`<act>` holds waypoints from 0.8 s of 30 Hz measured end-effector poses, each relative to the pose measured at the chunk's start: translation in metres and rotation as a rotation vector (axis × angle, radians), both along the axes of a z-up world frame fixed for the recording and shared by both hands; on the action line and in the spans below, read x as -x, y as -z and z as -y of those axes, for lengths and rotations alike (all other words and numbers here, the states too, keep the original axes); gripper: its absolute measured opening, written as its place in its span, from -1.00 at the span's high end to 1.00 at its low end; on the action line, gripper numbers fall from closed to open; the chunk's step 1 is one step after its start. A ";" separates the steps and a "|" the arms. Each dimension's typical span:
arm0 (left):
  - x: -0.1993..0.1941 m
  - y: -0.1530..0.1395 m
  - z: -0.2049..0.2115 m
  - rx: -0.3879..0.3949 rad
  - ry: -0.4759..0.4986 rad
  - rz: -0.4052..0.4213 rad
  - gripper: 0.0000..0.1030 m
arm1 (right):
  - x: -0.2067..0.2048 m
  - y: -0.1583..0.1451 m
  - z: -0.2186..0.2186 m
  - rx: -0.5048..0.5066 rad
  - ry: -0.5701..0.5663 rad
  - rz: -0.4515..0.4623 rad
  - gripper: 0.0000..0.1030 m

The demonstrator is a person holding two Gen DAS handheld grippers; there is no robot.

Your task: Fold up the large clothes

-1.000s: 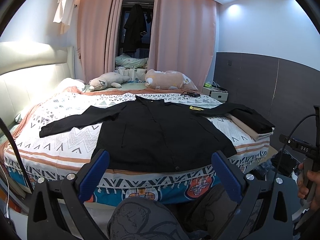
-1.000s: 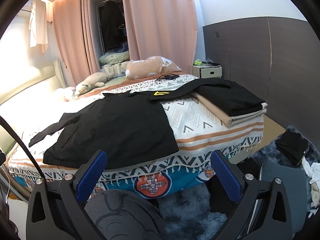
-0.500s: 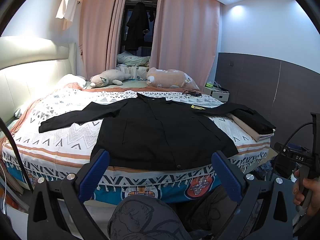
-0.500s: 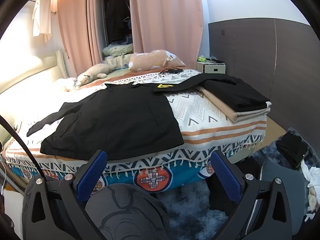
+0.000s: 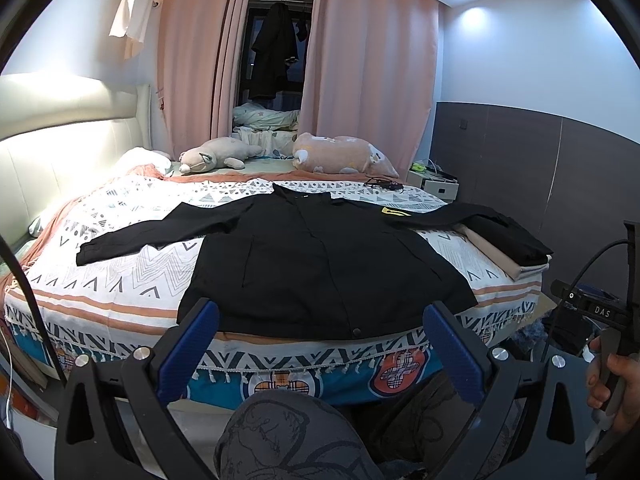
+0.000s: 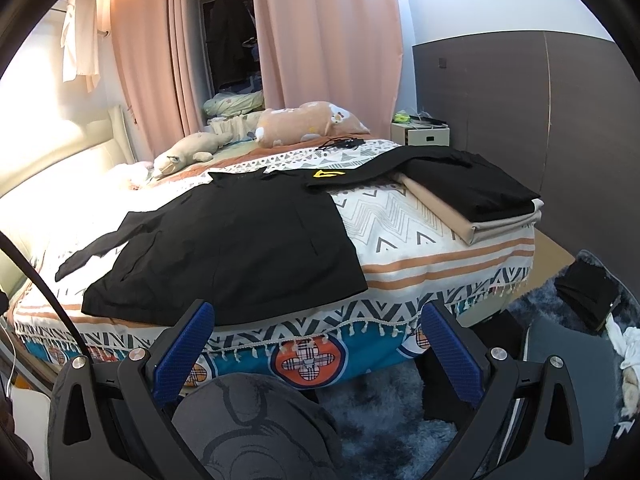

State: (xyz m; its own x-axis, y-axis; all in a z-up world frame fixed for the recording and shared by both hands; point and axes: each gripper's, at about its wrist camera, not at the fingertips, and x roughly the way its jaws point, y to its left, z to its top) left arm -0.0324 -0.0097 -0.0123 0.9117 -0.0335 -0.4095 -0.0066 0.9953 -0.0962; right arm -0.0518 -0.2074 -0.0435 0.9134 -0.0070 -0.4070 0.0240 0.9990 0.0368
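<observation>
A large black jacket [image 5: 320, 264] lies spread flat on the patterned bed [image 5: 120, 280], front up, its sleeves stretched out to both sides and its hem at the near edge. The right sleeve bears a yellow patch [image 5: 391, 212]. The right wrist view shows the same jacket [image 6: 240, 248] to the left of centre. My left gripper [image 5: 320, 320] is open, held in the air just short of the hem, with nothing between its blue fingers. My right gripper [image 6: 316, 322] is open too, in front of the bed's near edge and empty.
Folded black and beige clothes [image 6: 472, 196] are stacked at the bed's right edge. Two plush toys [image 5: 340, 156] lie at the far side. A white nightstand [image 6: 420, 134] stands by the dark wall. My knee [image 5: 288, 436] is below the grippers. A dark item [image 6: 588, 292] lies on the blue rug.
Both cameras have risen and tipped slightly, so the bed sits a little lower in view. The jacket has not moved, and both grippers have stayed open.
</observation>
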 end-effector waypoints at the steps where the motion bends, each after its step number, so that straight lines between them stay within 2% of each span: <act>1: 0.000 -0.001 0.000 -0.004 0.000 0.000 -1.00 | 0.000 0.000 0.000 0.002 -0.002 0.002 -1.00; 6: 0.005 -0.007 0.003 -0.032 -0.007 0.015 -1.00 | -0.001 -0.003 0.003 0.006 -0.011 0.021 -1.00; 15: 0.000 -0.007 0.000 -0.017 0.008 0.004 -1.00 | -0.004 0.002 0.002 -0.006 -0.011 0.024 -1.00; 18: -0.006 -0.006 -0.006 0.006 0.027 -0.017 -1.00 | -0.012 0.002 0.002 -0.001 -0.010 0.011 -1.00; 24: -0.025 -0.007 -0.032 0.040 -0.010 -0.023 -1.00 | -0.048 -0.008 -0.011 0.011 -0.024 -0.001 -1.00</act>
